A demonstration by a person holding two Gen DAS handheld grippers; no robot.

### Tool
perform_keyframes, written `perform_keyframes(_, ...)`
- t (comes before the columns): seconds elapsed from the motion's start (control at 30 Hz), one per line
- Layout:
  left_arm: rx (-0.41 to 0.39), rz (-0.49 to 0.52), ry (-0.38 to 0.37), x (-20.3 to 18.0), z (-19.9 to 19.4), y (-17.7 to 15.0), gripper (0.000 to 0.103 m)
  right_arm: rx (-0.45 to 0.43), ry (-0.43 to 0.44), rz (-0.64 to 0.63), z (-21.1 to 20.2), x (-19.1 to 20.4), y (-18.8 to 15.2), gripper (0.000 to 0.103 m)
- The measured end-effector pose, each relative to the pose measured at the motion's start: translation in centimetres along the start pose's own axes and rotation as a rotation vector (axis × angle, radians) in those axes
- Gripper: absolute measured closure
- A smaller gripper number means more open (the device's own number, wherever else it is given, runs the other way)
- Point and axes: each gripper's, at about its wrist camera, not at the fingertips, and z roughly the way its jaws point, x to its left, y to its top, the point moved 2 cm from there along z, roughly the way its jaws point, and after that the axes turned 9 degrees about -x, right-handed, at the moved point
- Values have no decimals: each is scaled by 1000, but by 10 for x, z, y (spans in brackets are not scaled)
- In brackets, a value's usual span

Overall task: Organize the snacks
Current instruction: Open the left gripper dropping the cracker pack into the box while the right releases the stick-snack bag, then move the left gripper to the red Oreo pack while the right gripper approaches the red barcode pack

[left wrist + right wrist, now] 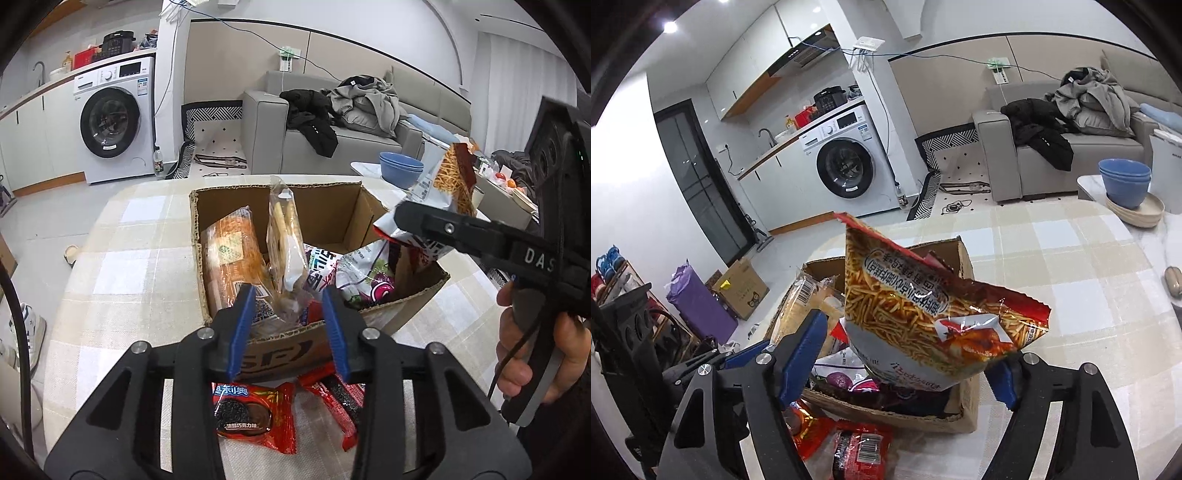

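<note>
Glossy foil bag [923,317], matt cardboard box [295,350]
</note>
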Motion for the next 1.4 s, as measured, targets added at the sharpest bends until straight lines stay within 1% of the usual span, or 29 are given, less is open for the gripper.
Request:
perform_keyframes(0.13, -1, -17, 13, 6, -1, -1, 58, 37, -4, -45, 20, 16, 7, 23)
perform_keyframes(0.2, -5, -26, 8, 9, -3, -2, 47, 50, -7, -58, 29, 20, 11, 23)
perform_keyframes(0.23, -11, -26, 4, 11, -6, -4, 46, 42, -10, -65, 29, 20, 14, 23)
perform_keyframes(0.27, -13, -25, -2, 11, -7, -3, 43, 33, -22, -67, 28, 19, 16, 23)
perform_keyframes(0.33, -16, -13, -9, 10, -10, -5, 37, 29, -14, -53, 24, 15, 16, 23)
perform_keyframes(0.4, -14, 2, -18, 8, -12, -5, 26, 28, -21, -52, 19, 10, 15, 21)
perform_keyframes(0.43, -15, 9, -18, 6, -13, -5, 23, 29, -19, -50, 17, 7, 13, 18)
perform_keyframes(0.47, -23, 18, -6, 5, -15, -6, 21, 31, -6, -40, 14, 4, 11, 15)
perform_keyframes(0.53, -30, 31, -1, 3, -17, -8, 20, 36, 12, -30, 6, 2, 5, 13)
perform_keyframes(0.63, -26, 24, -7, 2, -21, -11, 12, 47, 36, -37, -5, -2, -4, 12)
perform_keyframes(0.67, -28, 21, -7, 1, -23, -11, 4, 47, 40, -37, -8, -4, -6, 12)
perform_keyframes(0.7, -33, 15, -3, 2, -25, -12, 0, 45, 44, -35, -13, -5, -9, 12)
perform_keyframes(0.73, -40, 6, -3, 2, -27, -12, 1, 45, 50, -34, -16, -5, -11, 11)
perform_keyframes(0.8, -29, -8, -11, 3, -30, -16, 1, 42, 61, -32, -25, -6, -17, 10)
perform_keyframes(0.87, -18, -12, -7, 4, -34, -22, 1, 41, 64, -36, -32, -6, -22, 4)
perform_keyframes(0.9, -18, -6, -4, 4, -36, -24, 1, 36, 67, -38, -36, -6, -25, 3)
perform_keyframes(1.03, -7, 14, 39, 5, -42, -30, 1, 35, 73, -81, -48, 1, -38, 2)
perform_keyframes(1.2, 5, 20, 96, 11, -48, -41, 1, 59, 92, -131, -53, 11, -52, 2)
perform_keyframes(1.33, 11, 8, 115, 18, -52, -48, 1, 64, 105, -137, -56, 14, -62, 1)
perform_keyframes(1.4, 18, 4, 124, 21, -51, -52, 1, 85, 105, -137, -55, 16, -67, 1)
